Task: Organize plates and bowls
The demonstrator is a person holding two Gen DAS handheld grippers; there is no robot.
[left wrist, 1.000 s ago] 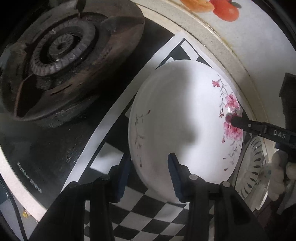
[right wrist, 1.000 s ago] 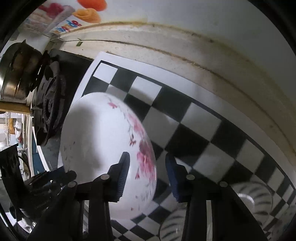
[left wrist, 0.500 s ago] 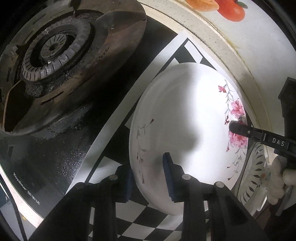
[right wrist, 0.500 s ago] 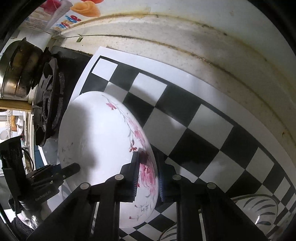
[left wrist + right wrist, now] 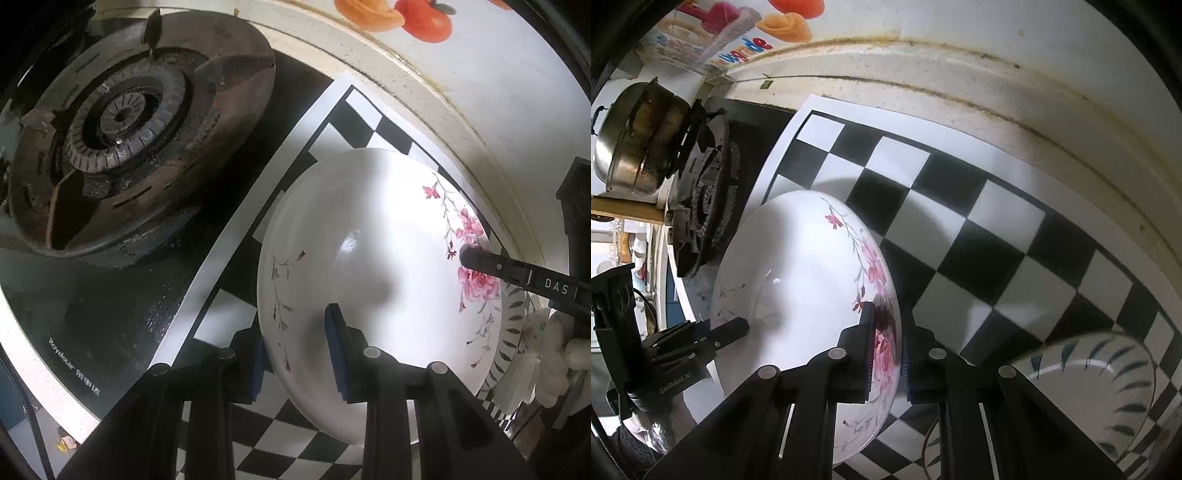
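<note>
Both of your grippers have closed in on the wide white ceramic plate with pink flower sprays (image 5: 373, 266) since a second ago, and the plate now sits tilted, one edge lifted off the black-and-white checkered mat (image 5: 979, 236). Your left gripper (image 5: 299, 354) has its blue pads pinching the plate's near rim, one finger under and one over. Your right gripper (image 5: 886, 354) has just been closing its jaws, and they now clamp narrowly on the opposite rim, right over the large pink rose. So you hold the plate from both sides, just beside the rusty brown gas burner (image 5: 122, 122) on the black glass cooktop.

As for progress, you look to be early on: this plate is gripped but not yet placed anywhere. A white bowl with dark leaf-like strokes around its rim (image 5: 1100, 387) rests on the mat near your right gripper, untouched. A dented steel pot (image 5: 635, 144) sits beyond the burner. You have yet to carry the plate to its place and deal with the bowl.
</note>
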